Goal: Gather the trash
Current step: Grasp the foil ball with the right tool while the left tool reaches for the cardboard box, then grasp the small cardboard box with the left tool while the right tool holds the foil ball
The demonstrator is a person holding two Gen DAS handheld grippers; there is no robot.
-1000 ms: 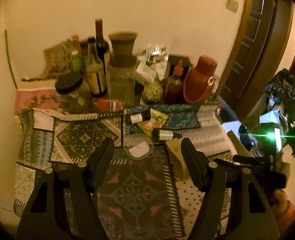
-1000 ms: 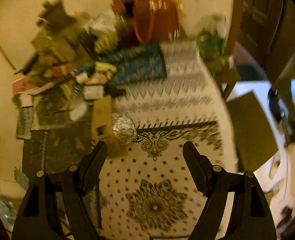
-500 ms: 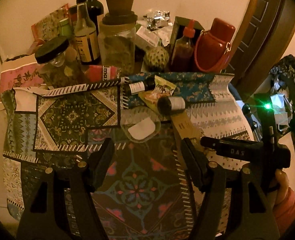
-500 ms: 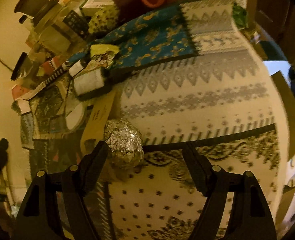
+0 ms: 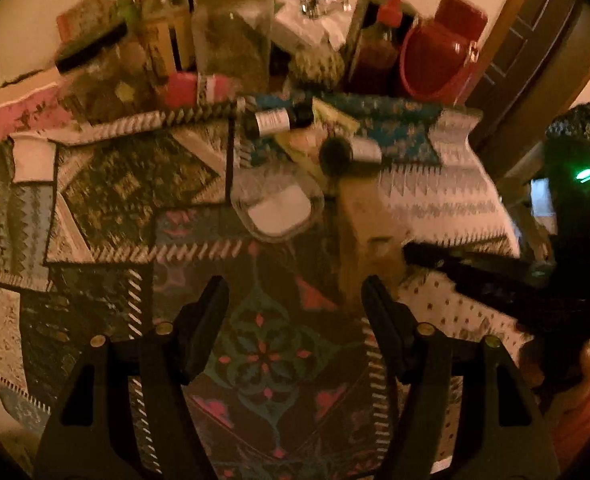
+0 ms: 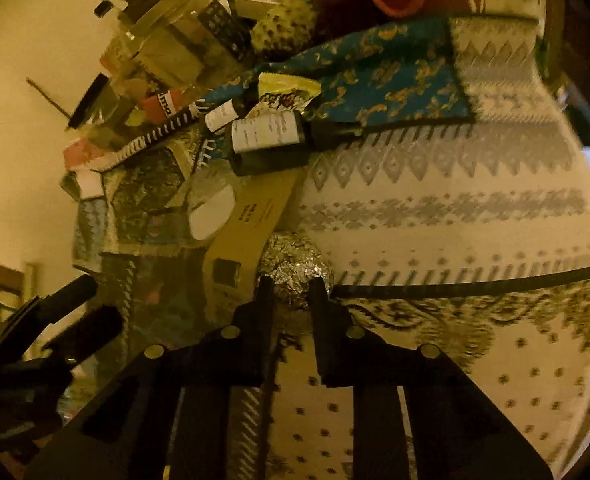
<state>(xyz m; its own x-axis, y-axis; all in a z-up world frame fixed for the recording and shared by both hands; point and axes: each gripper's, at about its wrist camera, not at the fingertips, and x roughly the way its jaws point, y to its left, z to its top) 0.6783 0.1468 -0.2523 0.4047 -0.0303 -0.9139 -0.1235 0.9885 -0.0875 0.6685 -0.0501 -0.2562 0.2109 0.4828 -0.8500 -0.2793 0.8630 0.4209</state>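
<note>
- Right, my right hand-held gripper (image 6: 291, 284) has just been closing, and its jaws now pinch the near side of the foil ball (image 6: 295, 266), which sits between them on the patterned cloth (image 6: 435, 208) covering the bench.
- The foil ball lies at the seam where the pale diamond-patterned part meets the dotted part, touching the corner of a flat tan cardboard box (image 6: 251, 220).
- Beyond that box I can see a dark bottle with a white label (image 6: 267, 136) lying on its side, a smaller one (image 6: 223, 114) just behind it, and a yellow wrapper (image 6: 287, 90) on the blue patch.
- My left hand-held gripper (image 5: 295, 292) hangs above the dark floral part of the cloth, jaws wide apart, nothing between them.
- Ahead of it there's a clear shallow lid with a white label (image 5: 279, 210), lying flat beside the tan box.
- At the back edge, jars, bottles and a red jug (image 5: 439, 60) are crowded against the wall; that view is blurred, so I can't read details.
- The right tool's black body shows at the right edge of the left view.
</note>
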